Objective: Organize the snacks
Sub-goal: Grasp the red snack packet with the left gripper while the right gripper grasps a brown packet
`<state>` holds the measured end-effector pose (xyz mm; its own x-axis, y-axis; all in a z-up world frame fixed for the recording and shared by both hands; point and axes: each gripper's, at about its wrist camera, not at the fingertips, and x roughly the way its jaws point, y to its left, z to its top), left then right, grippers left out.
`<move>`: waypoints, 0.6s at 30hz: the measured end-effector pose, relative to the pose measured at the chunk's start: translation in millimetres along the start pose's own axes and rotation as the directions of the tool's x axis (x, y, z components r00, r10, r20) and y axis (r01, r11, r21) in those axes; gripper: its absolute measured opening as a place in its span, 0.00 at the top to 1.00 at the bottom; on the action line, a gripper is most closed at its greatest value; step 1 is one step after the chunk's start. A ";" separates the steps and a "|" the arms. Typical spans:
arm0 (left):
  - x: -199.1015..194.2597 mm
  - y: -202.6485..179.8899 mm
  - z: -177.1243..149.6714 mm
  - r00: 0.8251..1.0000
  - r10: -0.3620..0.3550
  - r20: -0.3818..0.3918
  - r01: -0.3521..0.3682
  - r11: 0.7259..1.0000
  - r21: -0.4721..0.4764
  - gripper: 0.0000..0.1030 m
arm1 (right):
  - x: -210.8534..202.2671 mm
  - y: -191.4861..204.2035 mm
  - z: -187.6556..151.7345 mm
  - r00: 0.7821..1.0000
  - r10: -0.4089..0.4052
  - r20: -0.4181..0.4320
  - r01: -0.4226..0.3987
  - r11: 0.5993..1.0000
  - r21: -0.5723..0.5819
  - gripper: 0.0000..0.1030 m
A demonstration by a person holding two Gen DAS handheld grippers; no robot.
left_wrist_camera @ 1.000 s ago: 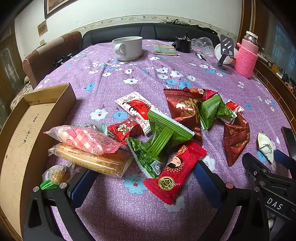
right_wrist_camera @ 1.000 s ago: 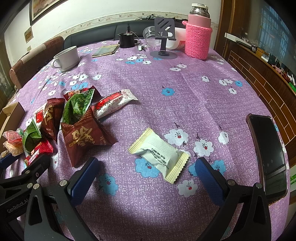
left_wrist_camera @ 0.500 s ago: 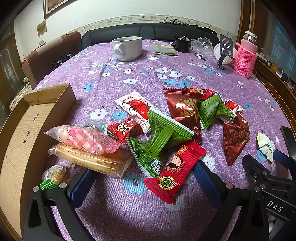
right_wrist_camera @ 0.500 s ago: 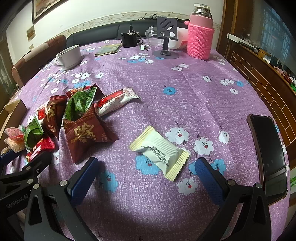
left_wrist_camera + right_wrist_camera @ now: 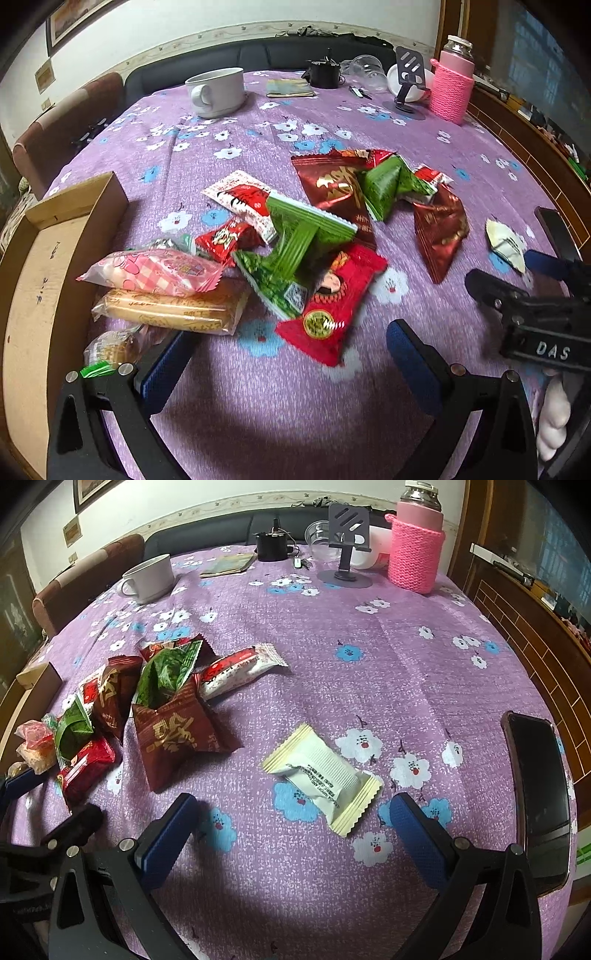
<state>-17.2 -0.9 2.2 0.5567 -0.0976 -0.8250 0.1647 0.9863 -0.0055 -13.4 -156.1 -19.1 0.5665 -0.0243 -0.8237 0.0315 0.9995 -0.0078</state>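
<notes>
Snacks [image 5: 295, 243] lay heaped mid-frame in the left view, beside the box [image 5: 44, 280] at left, which looked bare; the left gripper [image 5: 284, 363] gaped empty below them. In the right view, the right gripper [image 5: 291, 825] gaped wide around a white packet [image 5: 325, 775], centre frame. Sorting seemed unstarted.

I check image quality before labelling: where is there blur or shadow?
Left wrist view: the red packet is motion-blurred, and a dark shadow lies on the cloth between the jaws. Right wrist view: sharper, with a similar shadow at the bottom.
</notes>
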 end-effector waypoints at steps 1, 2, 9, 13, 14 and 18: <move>-1.1 -0.1 -1.6 1.000 -0.002 0.000 0.002 1.000 0.001 0.00 | -0.4 0.1 -0.4 1.000 0.000 0.001 0.000 1.000 0.001 0.00; -2.3 0.2 -3.1 1.000 -0.005 -0.002 0.005 1.000 0.003 0.00 | -0.4 0.1 -0.4 1.000 -0.001 0.002 0.001 1.000 0.001 0.00; -21.9 6.7 -23.9 0.999 -0.043 -0.012 0.043 0.999 0.004 0.01 | -1.0 -0.5 -0.1 1.000 -0.004 0.007 0.004 1.000 0.006 0.00; -63.3 22.0 -36.6 0.992 -0.081 0.094 0.083 0.996 -0.023 0.05 | -1.3 -0.8 0.3 1.000 -0.009 0.010 0.009 1.000 0.012 0.00; -80.3 27.4 -39.5 0.986 -0.065 0.150 0.069 0.997 -0.019 0.05 | -1.2 -0.9 0.6 1.000 -0.011 0.009 0.011 1.000 0.014 0.00; -129.7 60.7 -46.9 0.974 -0.121 0.194 0.129 0.991 -0.029 0.05 | -0.4 -0.3 2.5 1.000 -0.016 -0.009 0.017 1.000 0.011 0.00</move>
<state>-117.7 77.8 82.4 0.6798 -0.2402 -0.6930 0.2116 0.9689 -0.1282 -11.6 -156.5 -17.3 0.5588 -0.0406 -0.8283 0.0500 0.9986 -0.0152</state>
